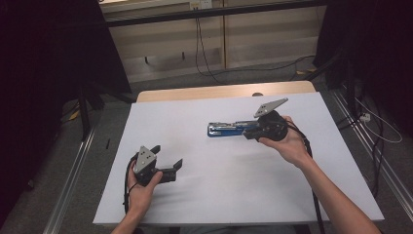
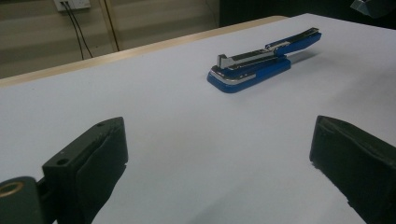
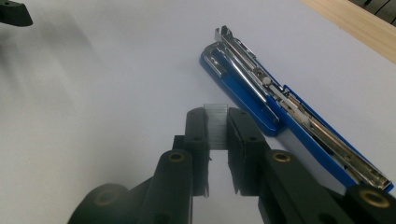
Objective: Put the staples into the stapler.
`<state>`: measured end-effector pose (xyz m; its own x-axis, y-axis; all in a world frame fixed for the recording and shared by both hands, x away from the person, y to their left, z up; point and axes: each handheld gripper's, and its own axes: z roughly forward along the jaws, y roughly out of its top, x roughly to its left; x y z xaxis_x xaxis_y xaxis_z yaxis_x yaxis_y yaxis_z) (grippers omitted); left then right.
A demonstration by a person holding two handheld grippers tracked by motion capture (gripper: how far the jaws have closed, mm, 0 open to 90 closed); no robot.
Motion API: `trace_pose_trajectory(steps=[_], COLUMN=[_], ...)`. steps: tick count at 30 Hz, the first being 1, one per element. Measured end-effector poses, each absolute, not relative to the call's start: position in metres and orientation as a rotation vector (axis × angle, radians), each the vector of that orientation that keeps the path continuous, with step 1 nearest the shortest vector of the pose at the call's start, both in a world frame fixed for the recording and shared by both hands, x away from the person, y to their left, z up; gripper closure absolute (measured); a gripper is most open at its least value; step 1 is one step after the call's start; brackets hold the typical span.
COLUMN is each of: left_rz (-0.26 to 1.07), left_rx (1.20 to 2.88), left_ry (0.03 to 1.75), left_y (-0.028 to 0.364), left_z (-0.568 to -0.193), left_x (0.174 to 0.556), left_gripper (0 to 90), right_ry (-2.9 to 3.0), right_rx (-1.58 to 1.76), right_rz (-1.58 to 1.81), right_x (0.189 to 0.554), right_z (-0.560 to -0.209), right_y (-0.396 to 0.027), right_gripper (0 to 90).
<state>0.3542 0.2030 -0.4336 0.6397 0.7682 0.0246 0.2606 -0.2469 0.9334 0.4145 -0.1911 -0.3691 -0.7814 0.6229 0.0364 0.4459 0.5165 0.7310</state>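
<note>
right hand-held gripper [image 3: 217, 119] | clamps staple strip [image 3: 217, 126] | beside stapler [image 3: 280, 107]

glossy blue plastic stapler [image 3: 280, 107], shiny metal staples [image 3: 217, 122]

Your right gripper [image 1: 252, 131] sits right at the near end of the blue stapler [image 1: 225, 129], which lies lengthwise across the middle of the white table [image 1: 195, 204]. Your left gripper [image 1: 168, 158] is well apart from it, down near the front left, jaws spread wide over bare tabletop. Cables trail back from both along your forearms.
</note>
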Motion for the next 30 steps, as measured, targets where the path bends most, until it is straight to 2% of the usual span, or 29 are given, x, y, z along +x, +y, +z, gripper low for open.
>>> trace_pose_trajectory(steps=[30], left_rz=[0.602], left_rx=[1.798], left_ry=[0.844], left_y=[0.204], left_z=[-0.434], left_x=[0.355], left_gripper=[4.0], right_ry=[2.557], right_rx=[0.816], right_rz=[1.088], right_x=[0.457], right_z=[-0.366], right_y=[-0.159], right_gripper=[79.3])
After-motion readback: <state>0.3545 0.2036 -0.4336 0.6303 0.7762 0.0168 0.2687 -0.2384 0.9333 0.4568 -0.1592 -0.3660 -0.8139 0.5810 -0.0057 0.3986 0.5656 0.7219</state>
